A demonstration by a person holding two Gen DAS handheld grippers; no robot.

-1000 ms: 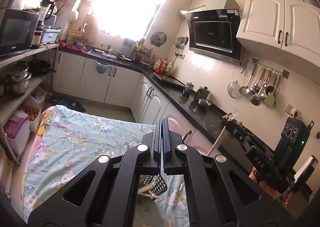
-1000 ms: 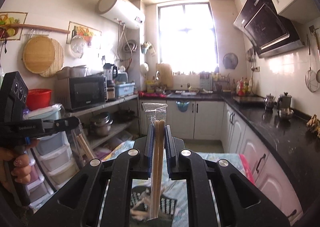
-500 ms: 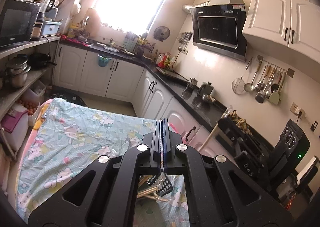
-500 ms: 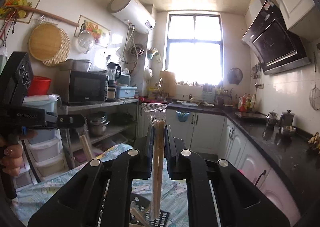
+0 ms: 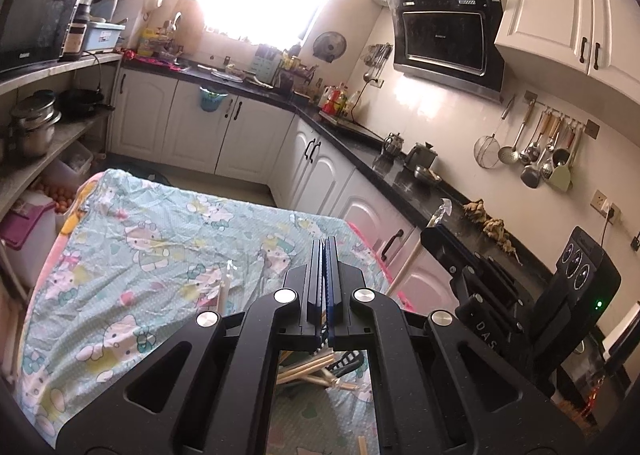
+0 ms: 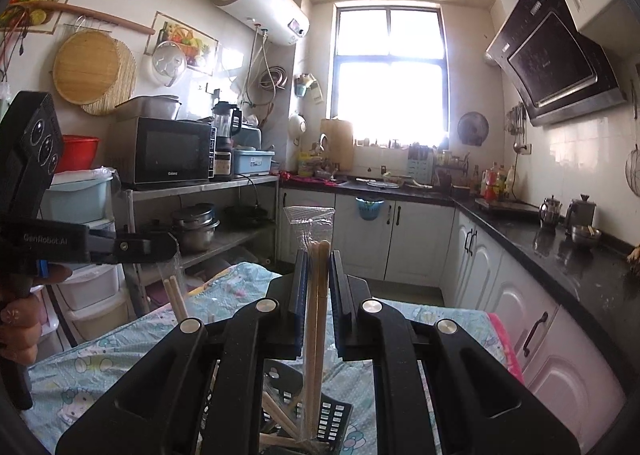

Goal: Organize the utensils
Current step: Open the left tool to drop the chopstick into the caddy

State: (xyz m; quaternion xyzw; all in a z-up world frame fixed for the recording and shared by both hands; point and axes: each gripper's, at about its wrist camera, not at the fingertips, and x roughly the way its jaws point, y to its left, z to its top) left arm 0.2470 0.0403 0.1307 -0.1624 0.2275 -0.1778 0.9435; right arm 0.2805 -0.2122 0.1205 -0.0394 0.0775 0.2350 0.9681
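Evidently the left wrist view has dipped over the last second: more of the cloth-covered worktop (image 5: 132,255) shows now. The left gripper (image 5: 325,287) has its jaws pressed together with nothing visible between them. Below them a black basket (image 5: 344,365) with several chopsticks (image 5: 308,369) lying in it has come into fuller sight. At the right edge stands the right gripper (image 5: 436,239), a wrapped pair of chopsticks angling down from it.

From the right wrist view, the right gripper (image 6: 318,283) has its jaws pinching a wrapped pair of chopsticks (image 6: 314,335), held upright as it was a second ago. Its lower end now reaches down into the basket (image 6: 332,421), which has risen in the frame. The left gripper (image 6: 160,249) hangs at the left with another wrapped pair below it.

Judgement: the pair is being lowered for deposit and release appears near.
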